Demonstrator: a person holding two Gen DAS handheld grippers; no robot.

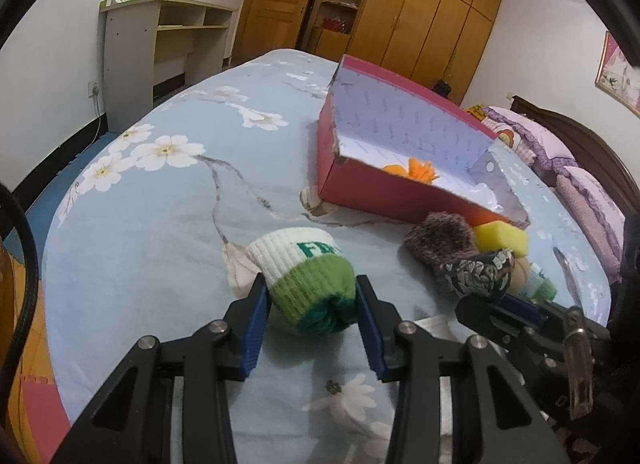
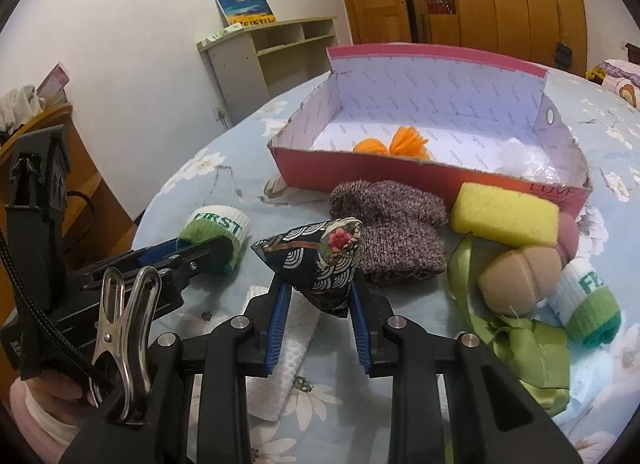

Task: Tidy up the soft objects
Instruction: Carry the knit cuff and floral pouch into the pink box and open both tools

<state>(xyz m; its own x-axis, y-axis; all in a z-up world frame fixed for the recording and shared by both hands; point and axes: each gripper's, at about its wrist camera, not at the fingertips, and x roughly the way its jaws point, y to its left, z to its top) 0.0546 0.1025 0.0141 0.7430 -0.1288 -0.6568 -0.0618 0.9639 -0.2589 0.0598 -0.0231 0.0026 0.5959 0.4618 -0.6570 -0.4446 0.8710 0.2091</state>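
Observation:
My left gripper (image 1: pixel 311 296) has its blue pads against both sides of a rolled green and white sock (image 1: pixel 308 284), which lies on the bed. My right gripper (image 2: pixel 318 292) is shut on a dark patterned beanbag pouch (image 2: pixel 316 260) and holds it just above the bed. The red box (image 2: pixel 420 176) stands behind, with an orange pompom (image 2: pixel 400 144) inside. In front of the box lie a brown knitted sock pair (image 2: pixel 392 224), a yellow sponge (image 2: pixel 504 214), a beige puff (image 2: pixel 520 276), a second green and white sock (image 2: pixel 584 304) and a green ribbon (image 2: pixel 520 340).
The blue floral bed sheet (image 1: pixel 160 192) covers the bed. A white folded cloth (image 2: pixel 296 348) lies under my right gripper. Pink pillows (image 1: pixel 580 184) lie at the headboard. A shelf unit (image 1: pixel 160 52) and wooden wardrobes (image 1: pixel 420 16) stand beyond the bed.

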